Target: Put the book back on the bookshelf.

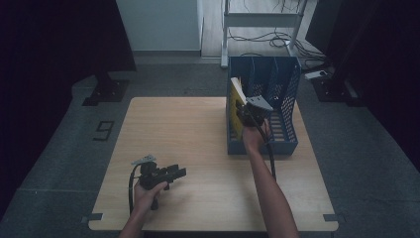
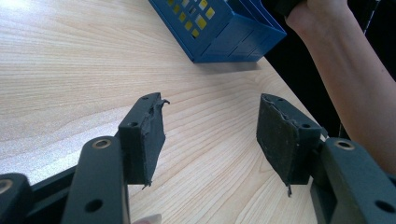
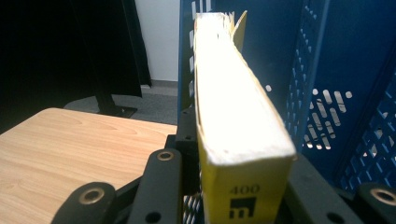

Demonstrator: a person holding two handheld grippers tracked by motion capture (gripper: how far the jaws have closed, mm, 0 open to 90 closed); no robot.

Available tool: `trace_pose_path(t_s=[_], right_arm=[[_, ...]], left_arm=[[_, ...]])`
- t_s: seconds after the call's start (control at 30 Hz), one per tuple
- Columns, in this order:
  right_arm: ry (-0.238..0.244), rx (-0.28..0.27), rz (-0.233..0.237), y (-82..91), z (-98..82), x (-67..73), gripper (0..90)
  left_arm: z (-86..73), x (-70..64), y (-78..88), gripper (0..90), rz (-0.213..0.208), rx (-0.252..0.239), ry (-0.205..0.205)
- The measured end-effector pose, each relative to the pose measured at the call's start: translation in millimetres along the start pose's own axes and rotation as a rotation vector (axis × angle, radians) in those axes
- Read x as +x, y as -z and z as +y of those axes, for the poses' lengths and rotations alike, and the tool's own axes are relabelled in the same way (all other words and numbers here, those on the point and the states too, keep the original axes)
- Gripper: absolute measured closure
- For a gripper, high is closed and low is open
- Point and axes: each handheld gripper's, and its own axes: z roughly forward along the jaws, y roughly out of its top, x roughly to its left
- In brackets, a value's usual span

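Yellow thick paperback book [image 3: 236, 135] stands clamped in the right tool [image 1: 249, 113], inside the blue perforated plastic file rack [image 1: 288, 94] (leftmost slot). Loose grip risks toppling. Left tool [image 2: 210, 135] gapes wide over the wooden counter [image 1: 198, 134].

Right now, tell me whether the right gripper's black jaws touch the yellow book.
Touching. In the right gripper view, the right gripper clamps the yellow book, with a jaw pressed against each cover.

The yellow book's [image 3: 238, 140] lower part is cut off by the right gripper view's bottom edge; in the high view the blue rack [image 1: 285, 84] and the right gripper [image 1: 250, 113] hide most of it.
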Motion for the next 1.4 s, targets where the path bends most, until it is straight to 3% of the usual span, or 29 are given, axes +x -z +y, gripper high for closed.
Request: trace_pose_path(t_s=[0.43, 0.53, 0.7, 1.07, 1.4], right_arm=[[-0.001, 0.039, 0.026, -1.7, 2.2, -5.3, 69.3], [0.025, 0.033, 0.039, -2.7, 5.1, -6.6, 66.3], [0.033, 0.077, 0.059, -6.2, 13.8, -8.4, 64.6], [0.027, 0.121, 0.044, -12.6, 23.1, -7.3, 66.8], [0.055, 0.163, 0.026, -15.2, 29.1, -9.0, 74.1]], left_arm=[[-0.2, -0.4, -1.1, 41.2, -0.005, 0.008, 0.002], [-0.2, -0.4, -1.3, 41.1, -0.005, 0.008, 0.002], [-0.5, -0.1, -2.6, 41.1, -0.006, 0.011, 0.001], [-0.3, 1.1, -2.1, 41.1, -0.013, 0.010, 0.008], [-0.6, 1.7, -2.5, 41.1, -0.017, 0.010, 0.015]])
